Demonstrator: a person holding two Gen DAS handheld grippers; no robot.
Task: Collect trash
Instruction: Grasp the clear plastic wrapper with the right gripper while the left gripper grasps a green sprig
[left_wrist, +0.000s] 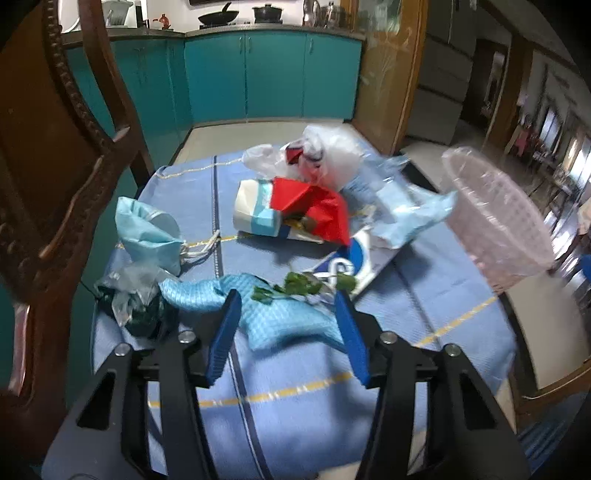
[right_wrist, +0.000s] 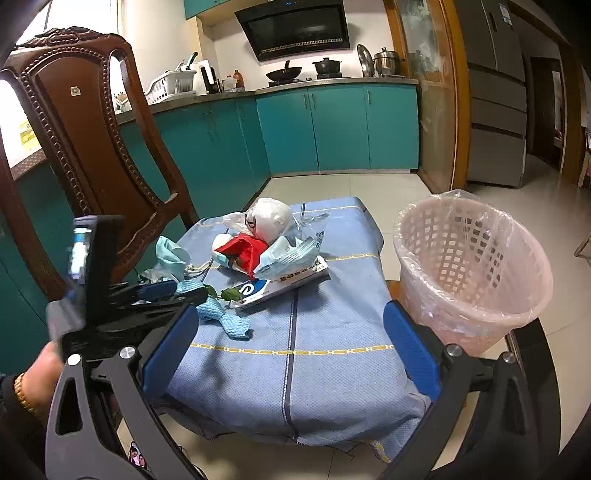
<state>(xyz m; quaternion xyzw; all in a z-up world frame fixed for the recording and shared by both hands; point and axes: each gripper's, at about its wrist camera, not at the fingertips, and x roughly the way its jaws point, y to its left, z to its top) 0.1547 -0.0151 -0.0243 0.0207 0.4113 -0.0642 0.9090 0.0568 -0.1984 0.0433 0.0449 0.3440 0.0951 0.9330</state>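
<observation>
Trash lies on a small table under a blue cloth (left_wrist: 295, 380): a light blue waffle cloth (left_wrist: 280, 317), green leaves (left_wrist: 295, 286), a red wrapper (left_wrist: 317, 206), a white and blue carton (left_wrist: 255, 210), a white plastic bag (left_wrist: 325, 155), a light blue mask (left_wrist: 147, 229) and a crumpled clear bag (left_wrist: 129, 291). My left gripper (left_wrist: 286, 314) is open, its jaws either side of the waffle cloth. My right gripper (right_wrist: 291, 325) is open and empty above the table's near end (right_wrist: 295, 369). The left gripper also shows in the right wrist view (right_wrist: 173, 291), by the waffle cloth (right_wrist: 229, 317).
A pink bin (right_wrist: 469, 273) with a clear liner stands right of the table; it also shows in the left wrist view (left_wrist: 495, 218). A carved wooden chair (right_wrist: 92, 155) stands at the left. Teal cabinets (right_wrist: 332, 129) line the back wall. A flat white and blue packet (right_wrist: 280, 284) lies under the pile.
</observation>
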